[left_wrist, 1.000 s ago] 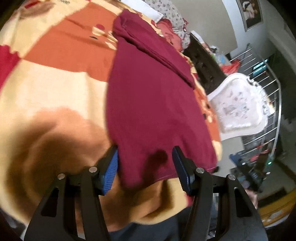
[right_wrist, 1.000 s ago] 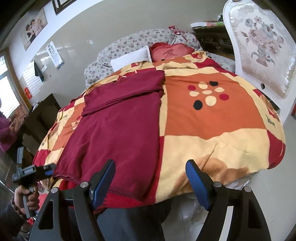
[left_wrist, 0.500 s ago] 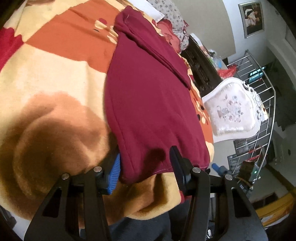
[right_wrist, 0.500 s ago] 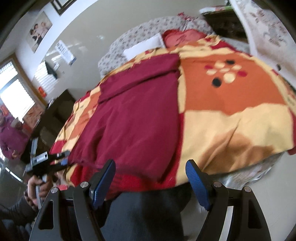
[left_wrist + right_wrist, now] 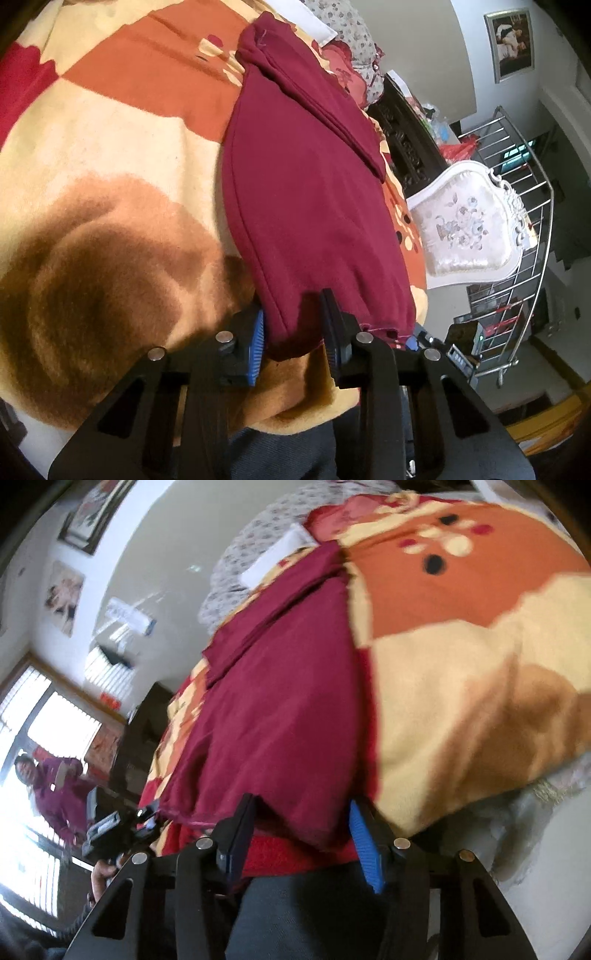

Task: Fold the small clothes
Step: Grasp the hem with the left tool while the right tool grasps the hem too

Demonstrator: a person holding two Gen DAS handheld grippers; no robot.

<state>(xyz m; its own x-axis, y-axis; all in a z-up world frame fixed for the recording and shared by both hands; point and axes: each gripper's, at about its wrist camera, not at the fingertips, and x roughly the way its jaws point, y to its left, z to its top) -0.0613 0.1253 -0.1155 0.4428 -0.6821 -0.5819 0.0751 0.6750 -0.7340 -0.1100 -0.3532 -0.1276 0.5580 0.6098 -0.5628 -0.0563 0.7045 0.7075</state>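
In the left wrist view, left of frame, the fleecy blanket (image 5: 110,155) rolls out in cream, orange and brown patches, soft and napped, covering the bed. Centre frame lies the maroon garment (image 5: 314,192), a smooth knit laid long and flat, its far end already doubled over into a neat band at the upper middle. Low centre, the left gripper (image 5: 293,328) has the garment's near hem corner between its jaws, which are narrowing onto it; the cloth bunches there and looks pinched. At the right edge stands a white chair back (image 5: 469,229) with floral upholstery.

Over in the right wrist view, the person's hand (image 5: 101,871) holds the other tool at lower left. The same garment runs up the middle. At bottom centre the right gripper (image 5: 301,830) straddles the other hem corner, jaws closing but not yet pressing.

So it seems one fold is made and the main fold from the hem is still to come.
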